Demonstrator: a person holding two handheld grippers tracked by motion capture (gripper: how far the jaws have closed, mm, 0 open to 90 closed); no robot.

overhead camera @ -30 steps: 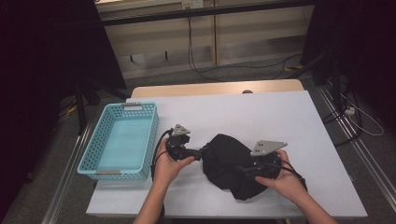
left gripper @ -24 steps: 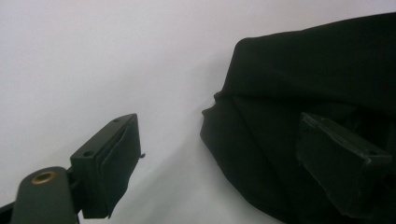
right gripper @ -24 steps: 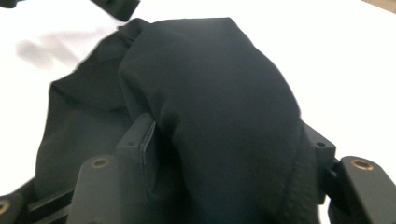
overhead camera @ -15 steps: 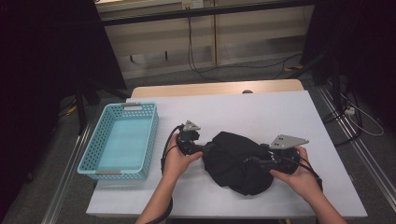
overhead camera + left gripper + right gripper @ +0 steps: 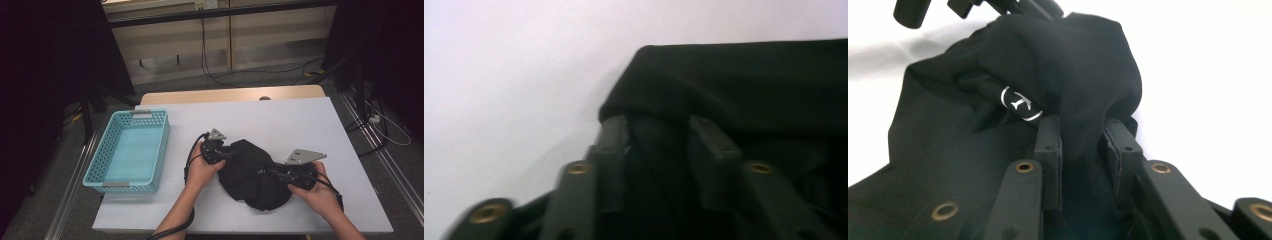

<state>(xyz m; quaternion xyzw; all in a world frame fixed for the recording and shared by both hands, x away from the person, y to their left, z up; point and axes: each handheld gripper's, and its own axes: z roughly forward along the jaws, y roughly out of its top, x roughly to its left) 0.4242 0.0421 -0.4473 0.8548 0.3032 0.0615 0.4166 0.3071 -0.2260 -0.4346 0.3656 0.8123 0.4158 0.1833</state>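
Both grippers remain clamped on the black garment (image 5: 255,175): left gripper (image 5: 223,152), right gripper (image 5: 282,175). They have drawn apart, stretching it flat; folding can follow.

Even overhead light brightens the white table (image 5: 310,130); the surroundings stay dark. Both gripper views are soft, their near jaws blurred

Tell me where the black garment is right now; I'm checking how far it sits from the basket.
In the high view the black garment lies bunched on the white table, front centre, between the left gripper and right gripper, right of the blue basket and apart from it.
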